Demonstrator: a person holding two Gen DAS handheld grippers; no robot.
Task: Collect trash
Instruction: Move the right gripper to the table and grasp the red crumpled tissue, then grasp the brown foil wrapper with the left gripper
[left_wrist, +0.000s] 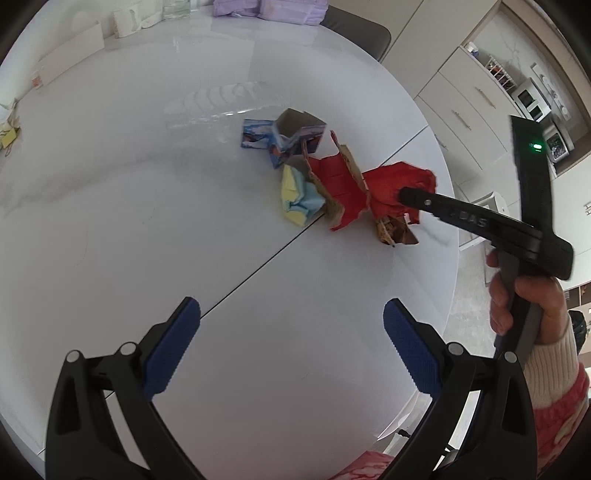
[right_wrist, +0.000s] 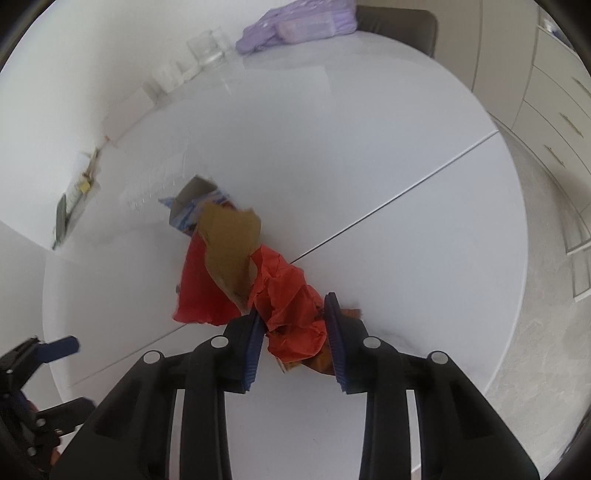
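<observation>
A heap of trash lies on the white round table (left_wrist: 147, 184): a torn blue carton (left_wrist: 284, 138), a yellow and blue paper wad (left_wrist: 297, 195), torn red cardboard (left_wrist: 340, 184), crumpled red paper (left_wrist: 395, 184) and a brown wrapper (left_wrist: 395, 232). My right gripper (right_wrist: 293, 325) is shut on the crumpled red paper (right_wrist: 291, 314), its blue pads pressing both sides. The brown wrapper (right_wrist: 321, 362) lies under it. Brown-backed cardboard (right_wrist: 229, 240) leans just beyond. My left gripper (left_wrist: 291, 332) hangs open over bare table, nearer than the heap, with nothing between its fingers.
A person's hand (left_wrist: 524, 302) in a cream and red sleeve holds the right gripper. Purple packs (right_wrist: 299, 22), a glass (right_wrist: 210, 48) and a white box (left_wrist: 74, 51) line the far side. A dark chair (left_wrist: 354, 29) stands behind; the table edge and cabinets (left_wrist: 461, 110) lie right.
</observation>
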